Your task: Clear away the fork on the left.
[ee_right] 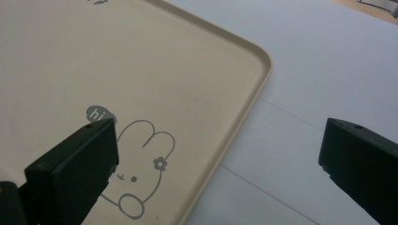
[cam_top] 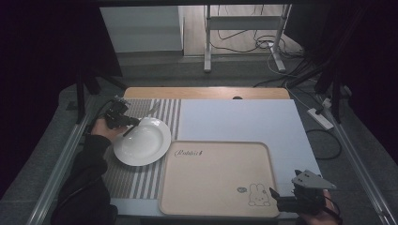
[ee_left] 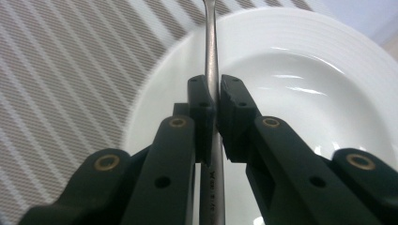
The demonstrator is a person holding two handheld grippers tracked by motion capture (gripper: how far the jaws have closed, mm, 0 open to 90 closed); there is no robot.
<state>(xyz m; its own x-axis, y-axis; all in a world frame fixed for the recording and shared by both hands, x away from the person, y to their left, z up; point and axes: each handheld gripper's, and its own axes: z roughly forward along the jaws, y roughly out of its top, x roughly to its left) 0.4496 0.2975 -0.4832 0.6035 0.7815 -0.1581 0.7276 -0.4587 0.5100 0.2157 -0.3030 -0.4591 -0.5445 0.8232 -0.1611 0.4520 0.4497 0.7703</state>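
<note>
The left gripper (ee_left: 215, 101) is clamping a thin, stiff, slippery-looking metal utensil handle (ee_left: 211, 42) mid-shaft above the white plate (ee_left: 300, 61), likely prone to swivelling, while the right gripper (ee_right: 218, 154) is hanging open near the tray (ee_right: 197, 84)

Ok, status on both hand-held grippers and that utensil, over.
Left hand-held gripper shut on metal utensil handle, above white plate. Right hand-held gripper open, empty, over beige tray corner. Nothing in the way.
</note>
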